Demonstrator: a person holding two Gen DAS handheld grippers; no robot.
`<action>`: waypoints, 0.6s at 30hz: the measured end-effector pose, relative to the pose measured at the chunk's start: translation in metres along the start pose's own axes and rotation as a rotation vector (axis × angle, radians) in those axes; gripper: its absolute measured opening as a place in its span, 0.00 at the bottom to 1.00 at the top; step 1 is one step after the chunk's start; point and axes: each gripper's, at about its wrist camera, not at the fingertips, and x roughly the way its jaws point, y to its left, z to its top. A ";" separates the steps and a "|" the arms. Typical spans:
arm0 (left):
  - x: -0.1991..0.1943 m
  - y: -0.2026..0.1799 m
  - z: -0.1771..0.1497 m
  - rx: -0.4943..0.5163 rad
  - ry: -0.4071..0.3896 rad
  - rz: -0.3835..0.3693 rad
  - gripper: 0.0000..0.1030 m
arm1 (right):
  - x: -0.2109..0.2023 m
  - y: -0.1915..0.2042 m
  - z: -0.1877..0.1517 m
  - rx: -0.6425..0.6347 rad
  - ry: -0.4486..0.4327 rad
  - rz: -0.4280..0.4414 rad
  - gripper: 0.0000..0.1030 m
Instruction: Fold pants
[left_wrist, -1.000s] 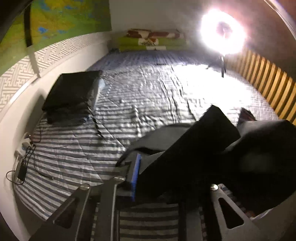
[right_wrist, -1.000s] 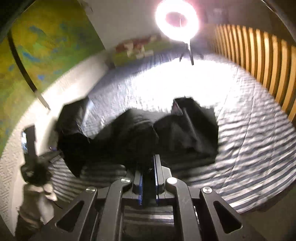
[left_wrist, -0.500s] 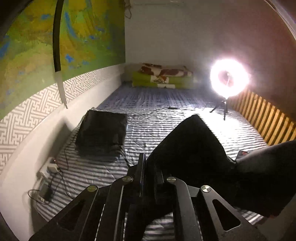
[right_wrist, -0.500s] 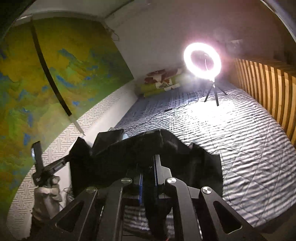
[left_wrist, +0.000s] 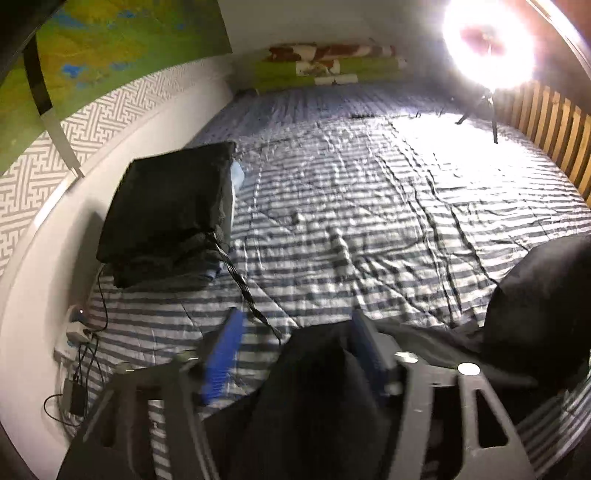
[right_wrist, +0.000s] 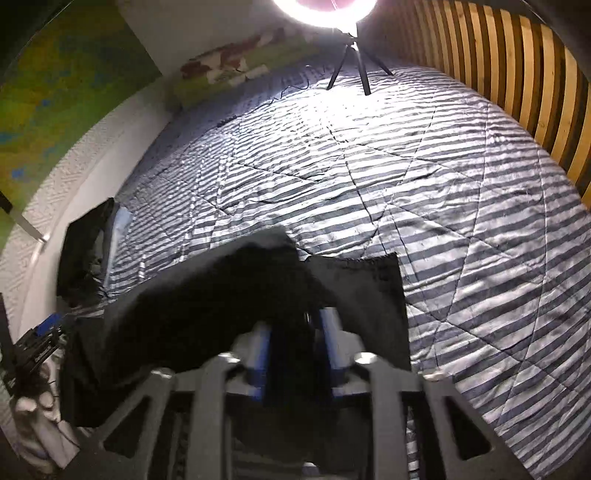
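Note:
The black pants (right_wrist: 221, 302) lie spread across the near part of the striped quilt (right_wrist: 406, 166), one hem edge flat at the right. My right gripper (right_wrist: 293, 350) is low over them, its blue pads partly apart with black cloth still filling the gap. In the left wrist view my left gripper (left_wrist: 293, 350) stands wide open just above the bed. The pants (left_wrist: 317, 406) drape loosely between its fingers and over the right pad, and bunch in a heap at the right. The left gripper (right_wrist: 48, 332) also shows at the right wrist view's left edge, held by a hand (right_wrist: 33, 406).
A folded stack of black clothes (left_wrist: 170, 206) sits by the left wall, with a cord trailing from it. A power strip and cables (left_wrist: 74, 332) lie at the bed's left edge. A ring light (left_wrist: 487, 40) stands on a tripod at the far right, beside wooden slats (left_wrist: 554, 125). Folded blankets (left_wrist: 325, 70) lie at the far end.
Both grippers dropped from a raised hold down to the quilt, laying the pants on it. The left jaws went from shut to wide open; the right jaws have widened.

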 end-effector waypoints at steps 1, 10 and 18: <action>-0.002 0.002 0.001 0.003 -0.010 0.009 0.66 | -0.004 -0.003 -0.004 0.001 -0.002 0.007 0.41; -0.063 0.043 -0.099 -0.123 -0.028 -0.098 0.71 | -0.017 -0.024 -0.069 -0.040 0.029 0.142 0.54; -0.070 0.011 -0.182 -0.037 0.061 -0.211 0.72 | 0.028 0.005 -0.094 -0.133 0.100 0.086 0.54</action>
